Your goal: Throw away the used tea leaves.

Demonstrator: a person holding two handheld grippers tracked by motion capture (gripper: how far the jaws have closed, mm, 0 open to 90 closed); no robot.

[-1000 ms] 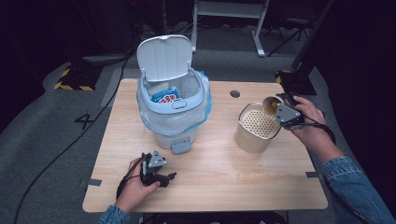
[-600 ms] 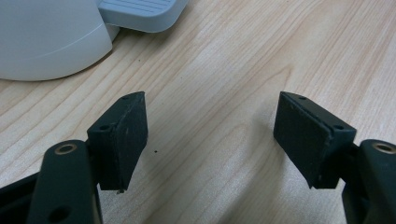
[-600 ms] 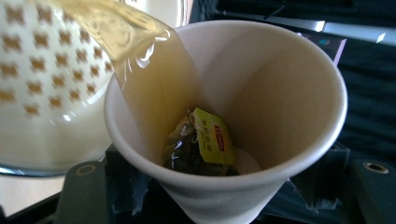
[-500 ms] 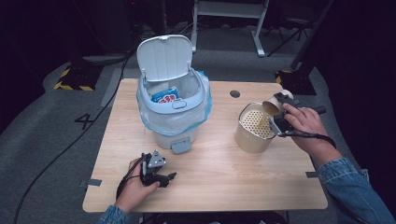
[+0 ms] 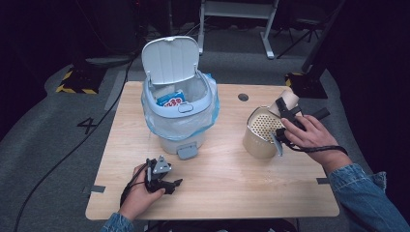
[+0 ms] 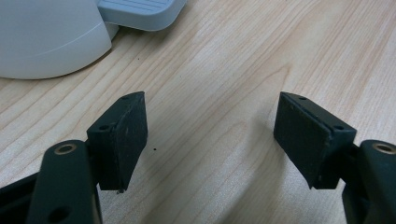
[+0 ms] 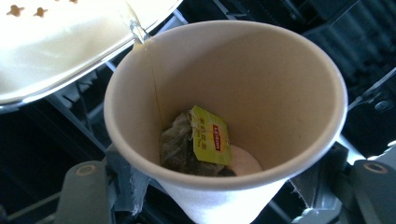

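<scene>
**Paper cup tipped at the strainer's rim; left gripper idle on the table**

The right gripper [image 7: 224, 186] is clamped on a paper cup [image 7: 233, 93], its jaws pressing the cup's wall from either side. The right gripper view looks straight into the cup's mouth: a wet tea bag [image 7: 180, 149] with a yellow tag [image 7: 210, 140] lies at the bottom, and a thin trickle of liquid [image 7: 135, 30] leaves the cup's lip toward the pale perforated surface just beside it. The high view shows none of that; there the cup [image 5: 288, 99] is seen tilted over the far side of a beige perforated strainer pot [image 5: 258, 135], held by the right gripper [image 5: 286, 116], near the table's right edge.

The left gripper [image 6: 210, 135] has its jaws spread wide with bare wood between them, holding nothing; its own view also catches the white base and pedal [image 6: 140, 11] of the bin. In the high view the left gripper [image 5: 162, 176] rests near the table's [image 5: 232, 193] front edge, left of centre, and the bin [image 5: 179, 111] stands behind it with lid up, a clear liner and a blue packet [image 5: 172, 100] inside.
</scene>
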